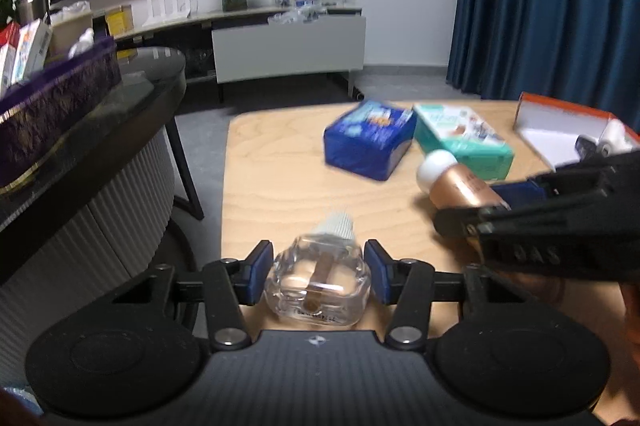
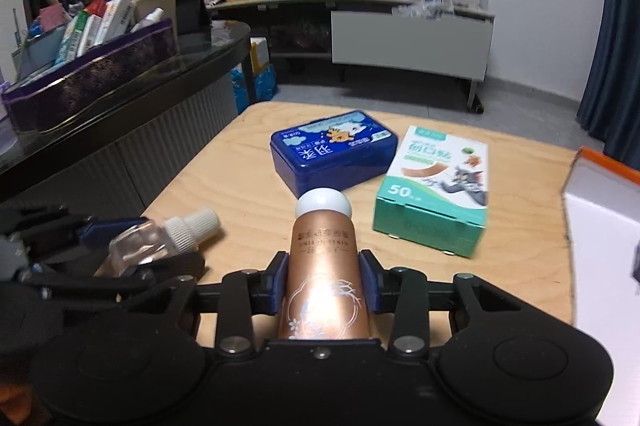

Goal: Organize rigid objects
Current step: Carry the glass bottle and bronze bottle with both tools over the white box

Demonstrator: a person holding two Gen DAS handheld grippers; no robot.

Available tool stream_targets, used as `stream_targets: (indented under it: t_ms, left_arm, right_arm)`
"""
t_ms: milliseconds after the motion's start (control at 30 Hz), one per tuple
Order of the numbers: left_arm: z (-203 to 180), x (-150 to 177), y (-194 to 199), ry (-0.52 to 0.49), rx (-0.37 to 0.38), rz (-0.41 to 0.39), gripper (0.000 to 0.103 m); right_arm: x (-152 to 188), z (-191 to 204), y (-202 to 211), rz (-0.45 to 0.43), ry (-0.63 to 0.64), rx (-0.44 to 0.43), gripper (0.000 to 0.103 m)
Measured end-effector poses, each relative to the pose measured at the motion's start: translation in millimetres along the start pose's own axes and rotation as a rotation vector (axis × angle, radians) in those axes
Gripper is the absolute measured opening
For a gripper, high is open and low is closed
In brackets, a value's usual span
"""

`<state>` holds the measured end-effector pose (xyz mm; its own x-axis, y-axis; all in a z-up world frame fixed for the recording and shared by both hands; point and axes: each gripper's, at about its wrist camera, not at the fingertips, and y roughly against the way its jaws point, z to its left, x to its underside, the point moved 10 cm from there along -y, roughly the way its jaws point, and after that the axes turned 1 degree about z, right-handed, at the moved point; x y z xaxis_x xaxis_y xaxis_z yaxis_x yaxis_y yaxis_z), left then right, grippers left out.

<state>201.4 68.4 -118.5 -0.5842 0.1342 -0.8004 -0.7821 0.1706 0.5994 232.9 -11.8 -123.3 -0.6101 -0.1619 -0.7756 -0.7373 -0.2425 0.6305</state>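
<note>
Left wrist view: the left gripper (image 1: 318,276) brackets a clear bottle (image 1: 318,282) lying on the wooden table (image 1: 276,178), cap pointing away; whether the pads press it cannot be told.

Right wrist view: the right gripper (image 2: 324,286) is clamped on a copper tube (image 2: 324,274), white cap forward, apparently ready to lift. A blue case (image 2: 334,150) and green box (image 2: 434,190) wait beyond, near an orange-rimmed box (image 2: 600,194), the likely destination.
</note>
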Motion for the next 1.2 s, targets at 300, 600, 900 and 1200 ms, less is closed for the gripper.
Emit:
stream_targets:
  t_ms: [300, 600, 900, 1200]
  left_arm:
    - [-32.0, -19.5, 41.3, 0.081, -0.018, -0.061, 0.047]
    - [-99.1, -38.4, 76.7, 0.061, 0.042, -0.126, 0.047]
    - [-170.3, -54.8, 91.8, 0.009, 0.120, -0.152, 0.047]
    - [-240.0, -73.1, 88.2, -0.045, 0.209, -0.155, 0.047]
  right_arm:
    - [-8.1, -33.5, 80.4, -0.111, -0.047, 0.016, 0.046]
    - [5.8, -104.4, 168.0, -0.210, -0.147, 0.136, 0.046]
    - [36.8, -178.0, 224.1, -0.256, -0.253, 0.227, 0.046]
    - [48.2, -222.9, 258.5, -0.287, -0.294, 0.278, 0.047]
